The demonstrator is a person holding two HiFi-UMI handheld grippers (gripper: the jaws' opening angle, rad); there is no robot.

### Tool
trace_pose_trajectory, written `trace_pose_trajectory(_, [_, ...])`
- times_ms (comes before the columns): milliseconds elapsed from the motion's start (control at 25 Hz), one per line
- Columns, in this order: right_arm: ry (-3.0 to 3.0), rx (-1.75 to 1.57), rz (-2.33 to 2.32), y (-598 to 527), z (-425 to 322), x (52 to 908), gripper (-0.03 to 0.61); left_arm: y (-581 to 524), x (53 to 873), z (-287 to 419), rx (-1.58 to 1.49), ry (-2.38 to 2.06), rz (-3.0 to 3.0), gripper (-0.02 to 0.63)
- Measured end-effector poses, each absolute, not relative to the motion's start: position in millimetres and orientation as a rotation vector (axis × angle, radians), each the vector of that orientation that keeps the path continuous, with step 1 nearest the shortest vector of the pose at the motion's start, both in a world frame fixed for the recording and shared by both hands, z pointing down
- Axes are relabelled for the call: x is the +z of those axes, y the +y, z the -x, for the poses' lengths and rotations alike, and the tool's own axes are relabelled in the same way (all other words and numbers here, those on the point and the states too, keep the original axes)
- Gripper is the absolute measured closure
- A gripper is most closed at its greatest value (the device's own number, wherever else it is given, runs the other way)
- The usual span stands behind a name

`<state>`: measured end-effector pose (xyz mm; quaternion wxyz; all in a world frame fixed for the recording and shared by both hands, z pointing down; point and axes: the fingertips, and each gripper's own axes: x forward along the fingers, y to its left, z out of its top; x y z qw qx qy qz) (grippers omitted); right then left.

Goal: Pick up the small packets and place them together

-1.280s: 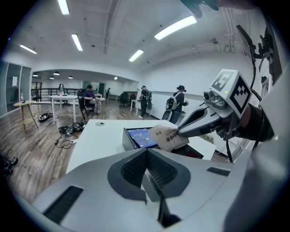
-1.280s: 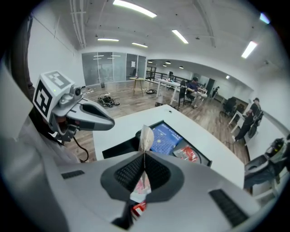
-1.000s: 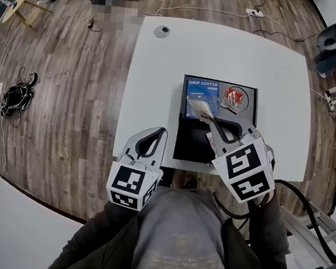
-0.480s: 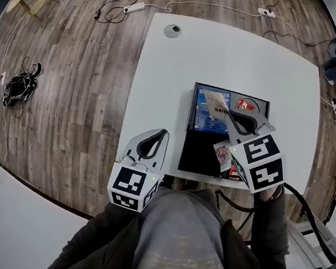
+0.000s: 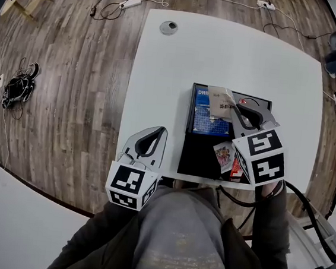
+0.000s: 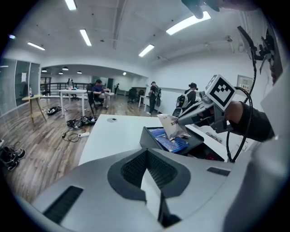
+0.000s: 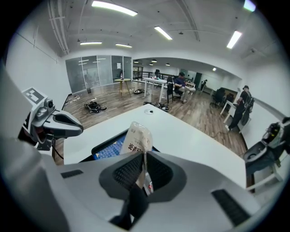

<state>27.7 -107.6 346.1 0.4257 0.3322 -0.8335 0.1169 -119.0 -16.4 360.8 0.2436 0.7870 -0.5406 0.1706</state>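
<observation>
right gripper (image 5: 235, 107) is up over the far end of the black tray (image 5: 197, 155), jaws opening with the pale packet (image 5: 221, 99) standing between them, right above the blue coffee packet (image 5: 208, 115) lying in that tray. two more small packets (image 5: 222, 155) sit in the tray's near right corner. left gripper (image 5: 160, 131) hovers left of the tray, jaws pressed together, empty.

right hand-held gripper (image 5: 235, 110) moved pale packet (image 5: 220, 100) over blue packet (image 5: 208, 118), jaws opening

White table (image 5: 180, 78): black box (image 5: 196, 156), round grommet (image 5: 168, 27).
</observation>
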Motion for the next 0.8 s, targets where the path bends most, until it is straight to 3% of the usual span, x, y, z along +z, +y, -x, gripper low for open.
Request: trace_pose_trajectory(800, [-2.042,0.231,-0.847,-110.5,-43.0,354.0,0.497,-12.4,364.3,109.1,0.473,-1.474,-2.145,0.611])
